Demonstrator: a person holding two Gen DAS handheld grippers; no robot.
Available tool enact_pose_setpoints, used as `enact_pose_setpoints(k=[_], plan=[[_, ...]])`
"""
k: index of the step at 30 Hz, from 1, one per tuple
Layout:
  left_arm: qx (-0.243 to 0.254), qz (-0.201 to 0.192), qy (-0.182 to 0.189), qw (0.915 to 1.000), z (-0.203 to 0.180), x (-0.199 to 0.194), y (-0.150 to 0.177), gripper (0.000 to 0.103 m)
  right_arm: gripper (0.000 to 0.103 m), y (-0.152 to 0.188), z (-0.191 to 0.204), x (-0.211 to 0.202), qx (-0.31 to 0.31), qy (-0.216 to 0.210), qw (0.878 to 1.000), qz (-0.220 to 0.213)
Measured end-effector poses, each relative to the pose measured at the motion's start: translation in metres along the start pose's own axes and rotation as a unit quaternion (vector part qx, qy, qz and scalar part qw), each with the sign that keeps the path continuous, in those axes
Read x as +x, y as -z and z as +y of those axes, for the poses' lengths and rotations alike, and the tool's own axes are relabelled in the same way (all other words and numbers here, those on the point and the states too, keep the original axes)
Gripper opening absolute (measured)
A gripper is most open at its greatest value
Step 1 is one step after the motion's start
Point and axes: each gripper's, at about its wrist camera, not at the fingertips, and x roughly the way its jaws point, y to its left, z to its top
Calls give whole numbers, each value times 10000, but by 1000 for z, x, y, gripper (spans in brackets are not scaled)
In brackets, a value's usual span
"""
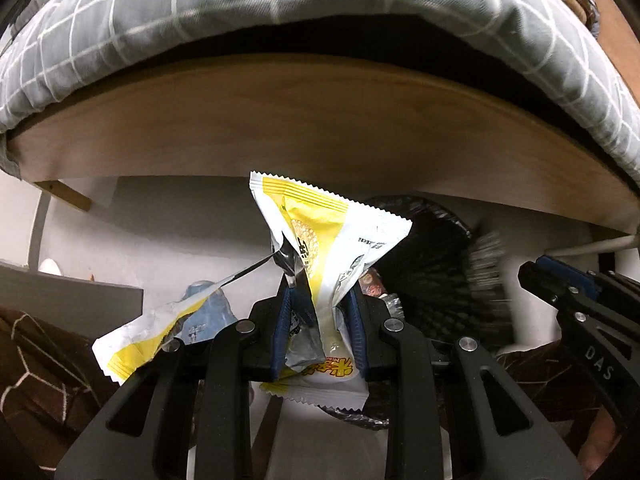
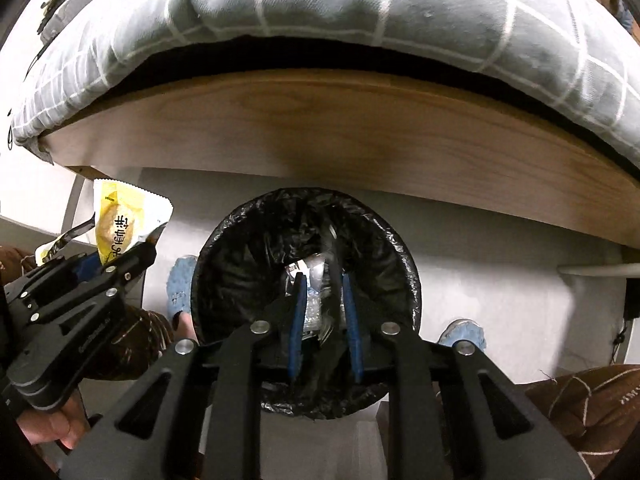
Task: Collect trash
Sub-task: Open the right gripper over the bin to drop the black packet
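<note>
In the lower middle of the left wrist view, the left gripper (image 1: 320,292) is clamped on a crumpled yellow-and-white snack wrapper (image 1: 320,236), which sticks up and out between the blue pads. A torn strip of it trails to the lower left. Just behind and to the right lies the bin lined with a black bag (image 1: 432,264), blurred here.

In the right wrist view the right gripper (image 2: 322,300) hangs directly over the bin (image 2: 224,248) at frame centre. Its jaws stand narrowly parted, and nothing clearly sits between them. Clear, crinkled trash (image 2: 316,280) already lies at the bottom of the liner.

So some rubbish looks binned; the wrapper remains to be dropped, being at the left of the rim, not yet over the opening.

Beyond, a wooden bed frame (image 2: 320,128) and grey checked bedding (image 2: 340,8) fill the upper frame.
</note>
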Motion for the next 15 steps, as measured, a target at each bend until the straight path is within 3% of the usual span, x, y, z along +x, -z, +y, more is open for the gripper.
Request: enact_pose_setpoints(k=[2, 4, 8, 12, 15], plan=[[11, 3, -17, 10000, 1, 1, 1, 25, 35, 1, 2, 2, -33, 4, 10000, -5], [2, -2, -13, 10000, 1, 1, 2, 25, 41, 1, 5, 3, -48, -20, 10000, -27], [1, -33, -11, 10000, -2, -1, 3, 25, 64, 1, 7, 1, -71, 3, 9999, -138], [-16, -10, 25, 10000, -3, -3, 3, 25, 73, 0, 3, -8, -55, 48, 9997, -249], [60, -39, 70, 9999, -7, -3, 2, 25, 86, 0, -5, -20, 48, 190, 9989, -418]])
